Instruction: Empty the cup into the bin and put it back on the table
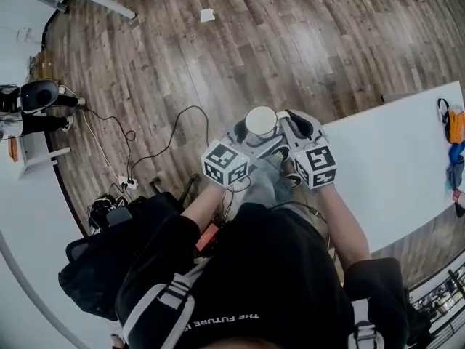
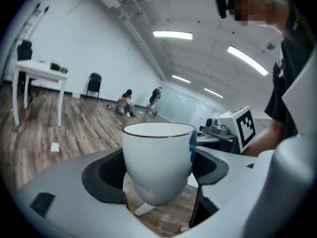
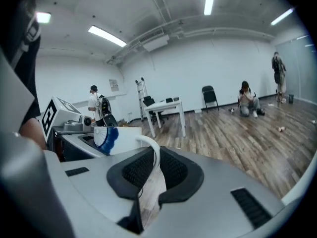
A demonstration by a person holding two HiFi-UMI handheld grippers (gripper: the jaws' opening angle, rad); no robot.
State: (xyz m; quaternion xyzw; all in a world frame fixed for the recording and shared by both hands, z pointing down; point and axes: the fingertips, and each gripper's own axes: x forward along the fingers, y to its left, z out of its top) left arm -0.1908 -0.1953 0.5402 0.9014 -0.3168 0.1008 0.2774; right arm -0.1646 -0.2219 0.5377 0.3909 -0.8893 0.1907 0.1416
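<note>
A white cup (image 1: 260,121) with a dark rim line and a blue mark is held upright in front of the person, over the wooden floor. My left gripper (image 1: 249,134) is shut on it: in the left gripper view the cup's body (image 2: 157,157) sits between the two black pads (image 2: 105,176). My right gripper (image 1: 290,131) is shut on the cup's curved white handle (image 3: 150,148), with the cup (image 3: 116,137) just left of it in the right gripper view. I cannot see inside the cup. No bin shows in any view.
A white table (image 1: 396,169) stands at the right, with orange and blue items (image 1: 455,131) at its far edge. Cables (image 1: 149,147) run over the floor at the left, beside a black bag (image 1: 109,257). Far off in the room are a white table (image 3: 166,108), chairs and people.
</note>
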